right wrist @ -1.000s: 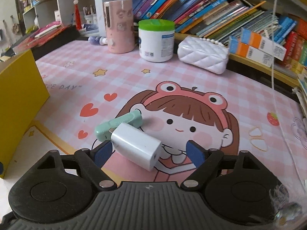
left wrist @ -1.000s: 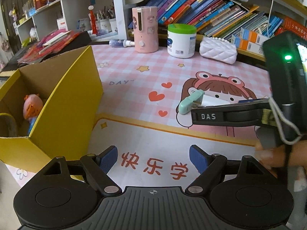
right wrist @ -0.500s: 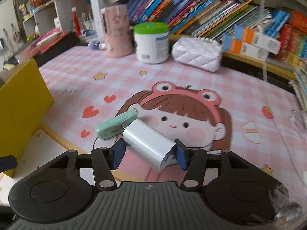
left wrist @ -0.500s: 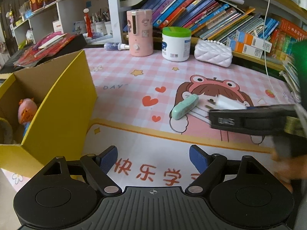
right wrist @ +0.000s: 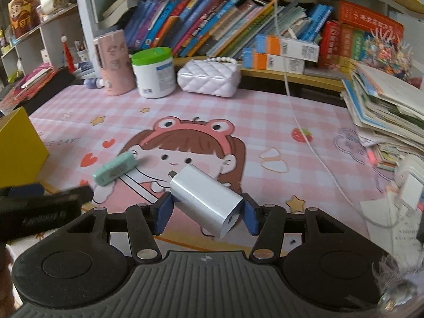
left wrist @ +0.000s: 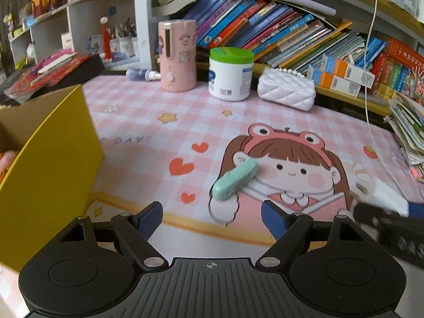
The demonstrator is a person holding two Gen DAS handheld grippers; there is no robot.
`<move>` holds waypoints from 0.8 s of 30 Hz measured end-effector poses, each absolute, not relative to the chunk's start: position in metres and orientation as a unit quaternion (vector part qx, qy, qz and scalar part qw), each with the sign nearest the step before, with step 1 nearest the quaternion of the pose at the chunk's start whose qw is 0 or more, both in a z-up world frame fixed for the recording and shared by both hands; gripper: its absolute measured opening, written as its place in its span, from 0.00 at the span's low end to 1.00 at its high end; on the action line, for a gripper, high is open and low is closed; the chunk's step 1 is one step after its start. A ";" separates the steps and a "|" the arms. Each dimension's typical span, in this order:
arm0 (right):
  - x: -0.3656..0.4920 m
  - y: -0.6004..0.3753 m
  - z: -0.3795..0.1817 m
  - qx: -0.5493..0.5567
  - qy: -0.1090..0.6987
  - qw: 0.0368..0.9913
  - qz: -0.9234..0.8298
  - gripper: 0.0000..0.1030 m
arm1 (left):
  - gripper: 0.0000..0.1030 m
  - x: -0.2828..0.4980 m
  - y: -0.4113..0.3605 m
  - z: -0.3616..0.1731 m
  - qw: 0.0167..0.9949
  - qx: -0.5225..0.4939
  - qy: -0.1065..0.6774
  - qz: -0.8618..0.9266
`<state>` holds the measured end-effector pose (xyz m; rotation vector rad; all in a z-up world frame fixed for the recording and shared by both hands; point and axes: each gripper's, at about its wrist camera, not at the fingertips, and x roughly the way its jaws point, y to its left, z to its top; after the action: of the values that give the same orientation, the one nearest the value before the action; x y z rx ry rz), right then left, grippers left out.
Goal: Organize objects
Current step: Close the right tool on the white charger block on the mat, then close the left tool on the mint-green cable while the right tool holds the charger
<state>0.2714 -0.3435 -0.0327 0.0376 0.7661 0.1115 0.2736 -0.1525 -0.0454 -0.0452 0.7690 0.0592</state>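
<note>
Right tool (right wrist: 205, 213): clamped on white charger (right wrist: 206, 198), blue pads against both flanks, prongs pointing ahead and left, body lifted clear of bench (right wrist: 265, 111). Left tool (left wrist: 212, 218): jaws apart, nothing between them, hovering low over bench.

Green stick (left wrist: 234, 182): flat on bench, just ahead of left tool, slightly right of its centreline; ahead and left of right tool, near charger but apart from it.

Yellow box (left wrist: 53, 164): open-topped, close on left of left tool, far left of right tool.

Step in hand, as judged: charger picked, carry to box pending. Next move calls for a leftward swing of right tool over box rim, past left tool, then release above the opening. Clearance from left tool needed. Green stick likely next for left tool.
</note>
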 end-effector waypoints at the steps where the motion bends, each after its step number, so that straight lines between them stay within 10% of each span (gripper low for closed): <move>1: 0.271 -0.345 -0.033 0.018 0.374 0.926 0.053 0.50 | 0.80 0.278 -0.155 -0.047 0.927 -0.019 0.375 0.028; 24: 0.264 -0.342 -0.034 0.002 0.380 0.924 0.045 0.50 | 0.17 0.324 -0.177 -0.078 0.911 0.035 0.410 -0.021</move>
<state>0.2639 -0.3417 -0.0337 0.0043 0.7802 0.0933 0.3239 -0.1773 -0.0781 0.0713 0.8445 -0.0424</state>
